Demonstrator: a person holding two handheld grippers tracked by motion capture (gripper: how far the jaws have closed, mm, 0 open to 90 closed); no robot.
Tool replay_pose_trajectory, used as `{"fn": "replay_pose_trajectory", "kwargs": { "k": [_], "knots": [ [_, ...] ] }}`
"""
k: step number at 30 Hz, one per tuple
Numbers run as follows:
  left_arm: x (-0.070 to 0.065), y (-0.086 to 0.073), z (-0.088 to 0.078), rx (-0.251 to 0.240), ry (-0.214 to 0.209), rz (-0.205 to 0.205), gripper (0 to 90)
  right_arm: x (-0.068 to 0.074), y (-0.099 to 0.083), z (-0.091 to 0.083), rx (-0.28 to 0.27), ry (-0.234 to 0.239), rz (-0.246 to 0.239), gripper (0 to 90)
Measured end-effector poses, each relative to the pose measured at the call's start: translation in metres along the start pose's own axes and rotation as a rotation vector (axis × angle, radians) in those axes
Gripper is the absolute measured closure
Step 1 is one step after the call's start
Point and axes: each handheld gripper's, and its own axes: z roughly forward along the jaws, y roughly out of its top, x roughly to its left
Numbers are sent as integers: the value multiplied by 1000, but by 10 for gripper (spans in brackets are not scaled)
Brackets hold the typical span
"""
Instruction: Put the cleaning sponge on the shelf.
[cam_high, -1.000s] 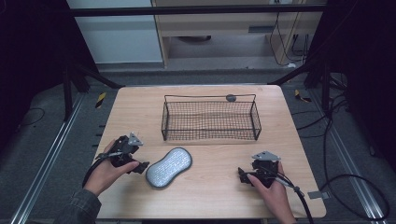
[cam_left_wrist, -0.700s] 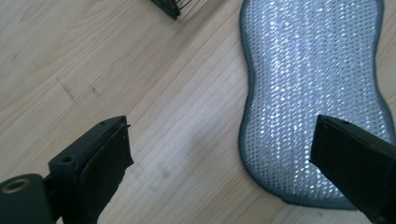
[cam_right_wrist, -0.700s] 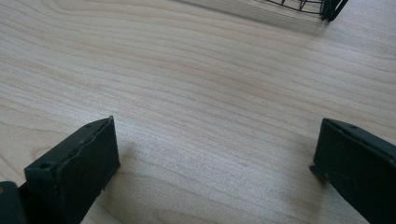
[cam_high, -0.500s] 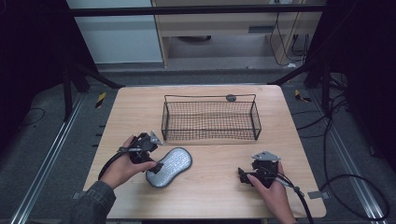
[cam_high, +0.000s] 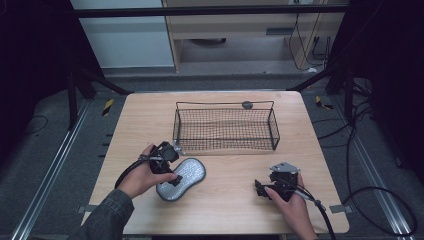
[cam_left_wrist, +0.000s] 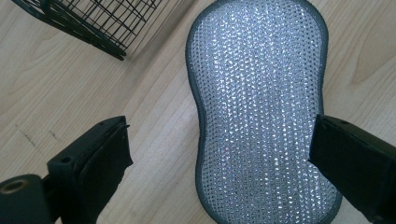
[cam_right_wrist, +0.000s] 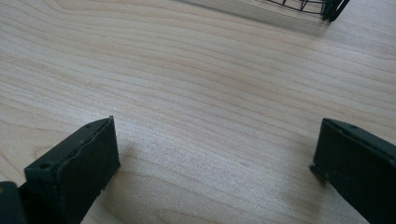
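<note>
the left gripper (cam_left_wrist: 219, 154) has its jaws spread wide over a silver mesh scrubbing pad (cam_left_wrist: 261, 107), peanut-shaped with a grey rim, lying flat on the wooden table (cam_high: 225, 200) just in front of the wire basket (cam_high: 225, 127). the right gripper (cam_right_wrist: 215, 158) hangs splayed above bare wood.

The high view looks down over the table (cam_high: 220, 205); both tool views sit close above it, sharing the basket (cam_high: 225, 129).
</note>
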Motion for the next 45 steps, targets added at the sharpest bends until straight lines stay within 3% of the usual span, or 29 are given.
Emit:
{"fn": "replay_pose_trajectory", "kwargs": {
  "k": [9, 19, 31, 45],
  "knots": [
    [-5, 9, 9, 33, -23, 1, 46, 0, 0, 0, 0, 3, -4, 4],
    [-11, 17, 25, 88, -47, -40, 45, 0, 0, 0, 0, 9, -8, 4],
    [-16, 16, 40, 110, -72, -70, 42, 0, 0, 0, -2, 11, -20, 4],
    [-13, 11, 50, 99, -104, -124, 32, 1, 0, 0, -1, 15, -18, 4]
  ]
}}
